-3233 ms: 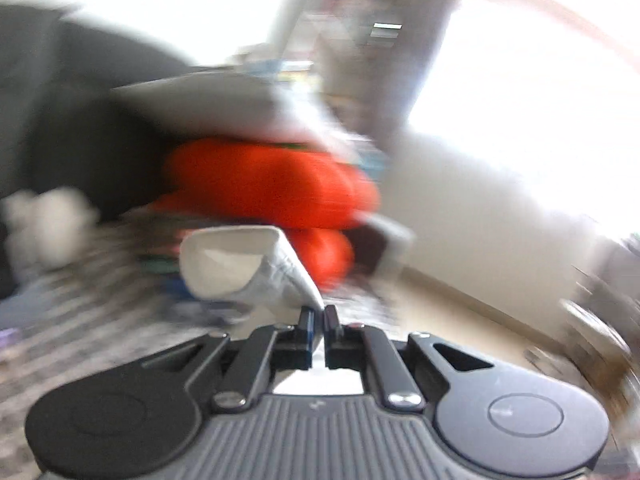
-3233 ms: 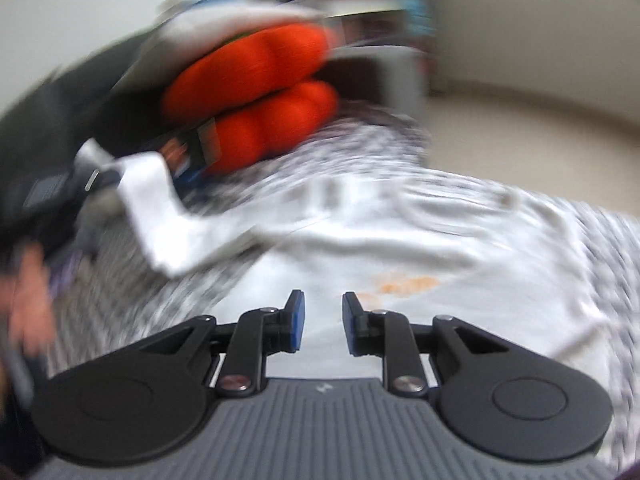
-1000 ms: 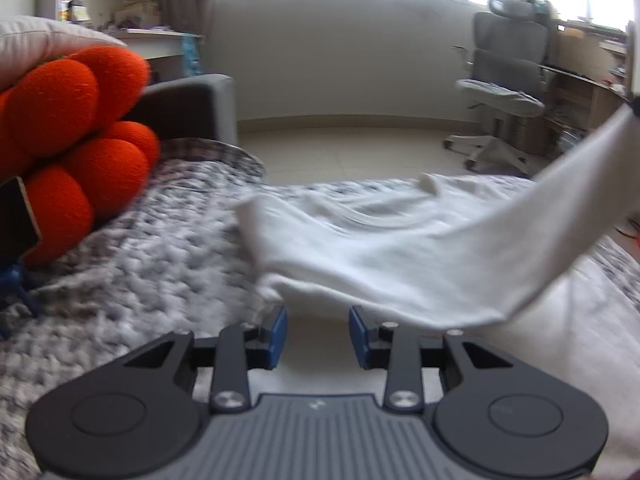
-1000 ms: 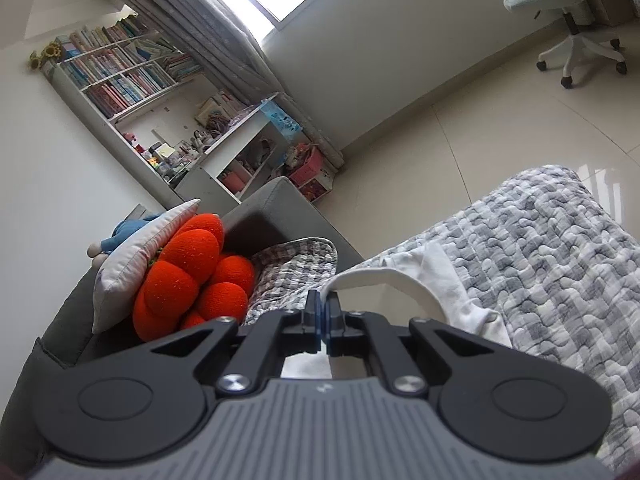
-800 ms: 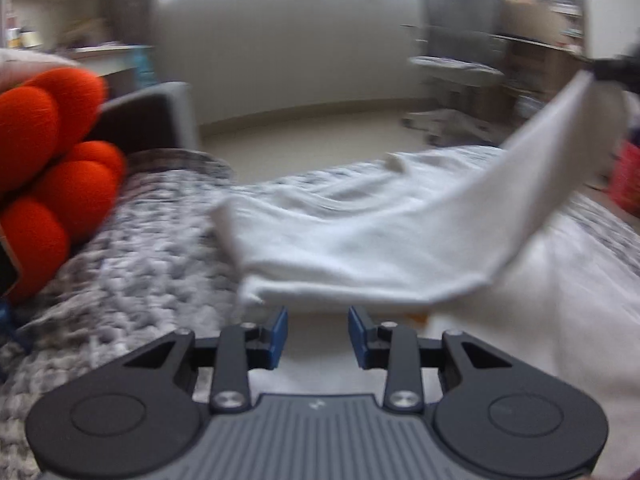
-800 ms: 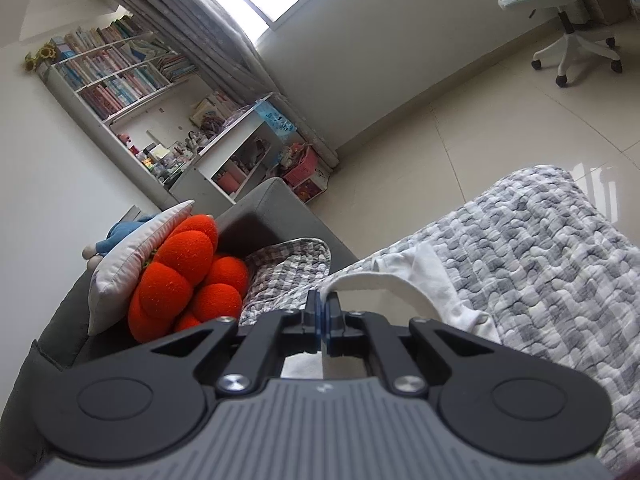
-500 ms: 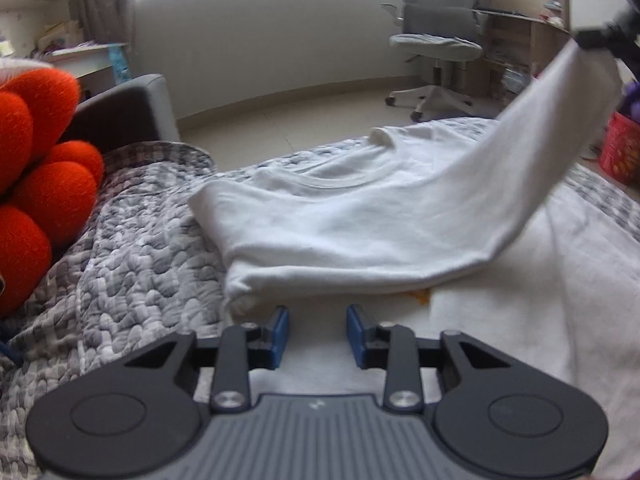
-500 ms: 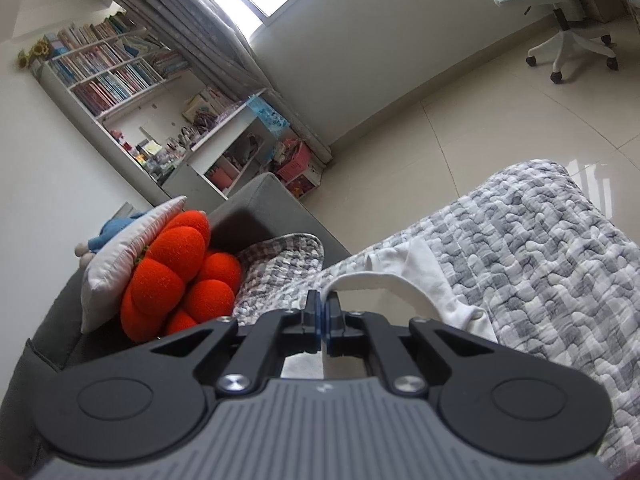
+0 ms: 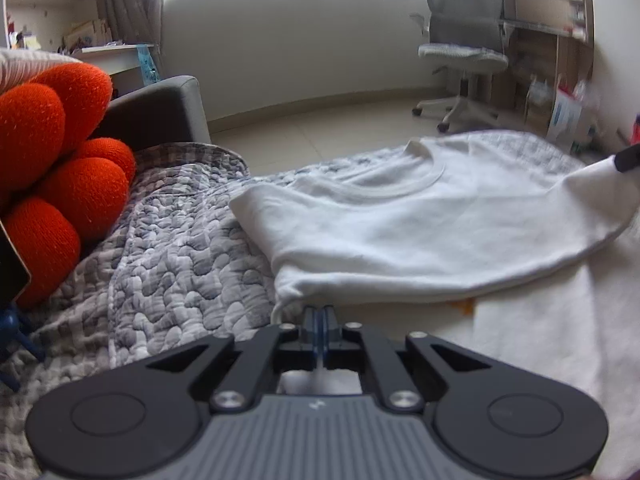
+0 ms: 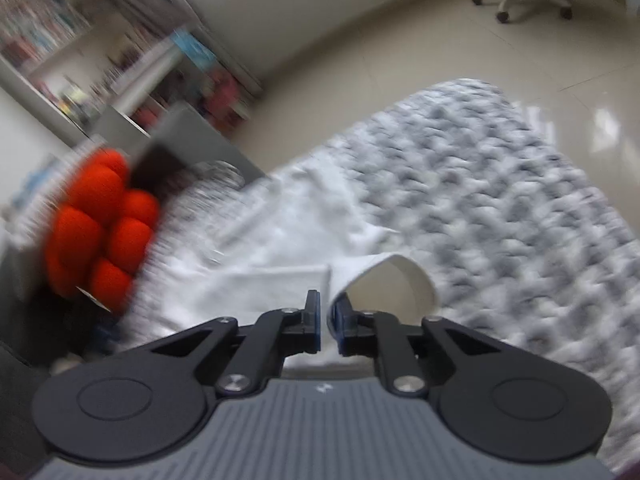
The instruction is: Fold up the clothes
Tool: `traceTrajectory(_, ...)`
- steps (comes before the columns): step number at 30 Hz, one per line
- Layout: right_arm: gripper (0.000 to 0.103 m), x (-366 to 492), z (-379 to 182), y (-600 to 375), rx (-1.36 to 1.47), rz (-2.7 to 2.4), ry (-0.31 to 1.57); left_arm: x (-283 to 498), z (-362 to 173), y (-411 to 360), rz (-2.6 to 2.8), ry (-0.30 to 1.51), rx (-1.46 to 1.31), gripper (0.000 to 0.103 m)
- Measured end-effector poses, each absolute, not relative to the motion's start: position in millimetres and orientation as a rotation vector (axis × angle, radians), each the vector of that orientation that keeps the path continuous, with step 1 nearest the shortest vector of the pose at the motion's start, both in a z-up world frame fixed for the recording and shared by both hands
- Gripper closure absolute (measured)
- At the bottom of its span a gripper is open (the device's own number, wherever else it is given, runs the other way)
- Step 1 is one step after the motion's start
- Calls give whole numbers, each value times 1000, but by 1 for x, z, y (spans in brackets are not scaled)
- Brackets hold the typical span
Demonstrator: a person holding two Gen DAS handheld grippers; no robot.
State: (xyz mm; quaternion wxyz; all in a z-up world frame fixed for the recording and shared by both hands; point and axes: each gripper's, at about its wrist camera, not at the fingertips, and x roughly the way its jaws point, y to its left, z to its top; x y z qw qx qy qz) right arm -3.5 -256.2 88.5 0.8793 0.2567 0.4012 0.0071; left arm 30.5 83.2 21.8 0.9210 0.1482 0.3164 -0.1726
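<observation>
A white T-shirt [image 9: 400,232] lies on a grey quilted blanket [image 9: 180,248], one side folded over the body, collar at the far end. My left gripper [image 9: 319,320] is shut on the shirt's near edge, just below the folded sleeve; white cloth shows behind the pads. At the far right of the left wrist view, a dark tip of the right gripper [image 9: 628,158] holds a lifted corner. In the blurred right wrist view, my right gripper [image 10: 328,316] has its jaws slightly parted, with the shirt's hem loop [image 10: 400,272] still running between them.
An orange bobbled plush [image 9: 60,152] and a grey sofa arm [image 9: 160,108] are on the left. Beyond the blanket's far edge is bare floor with a grey office chair [image 9: 464,52] and a cluttered desk on the right. Shelves stand at the back left.
My left gripper went from open to shut on the shirt's near edge. The right gripper lowered the lifted corner toward the blanket and its jaws parted slightly.
</observation>
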Motion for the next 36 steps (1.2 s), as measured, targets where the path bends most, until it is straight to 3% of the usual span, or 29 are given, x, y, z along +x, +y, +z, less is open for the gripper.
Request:
traceTrajectory(7,85,-21,102,-224,10,-19,710,32,25,87,-314,642,293,100)
traceTrajectory(9,63,-30,101,-206,-143,48,661,29,27,85,-315,624,311,100)
traceTrajectory(17,63,-42,58,-144,-494,336,694,32,20,82,-304,637,327,100)
traceTrajectory(22,73,-33,34,-134,-657,309,729,36,21,87,-288,656,268,100)
traceTrajectory(23,92,-31,35,-136,-643,304,736,37,21,88,-285,660,256,100)
traceTrajectory(24,100,-29,37,-139,-622,297,747,38,21,88,-282,663,244,100)
traceTrajectory(32,100,-58,82,-143,-495,359,686,42,25,99,-252,693,151,101)
traceTrajectory(36,100,-60,63,-131,-573,377,764,43,25,103,-254,707,128,101)
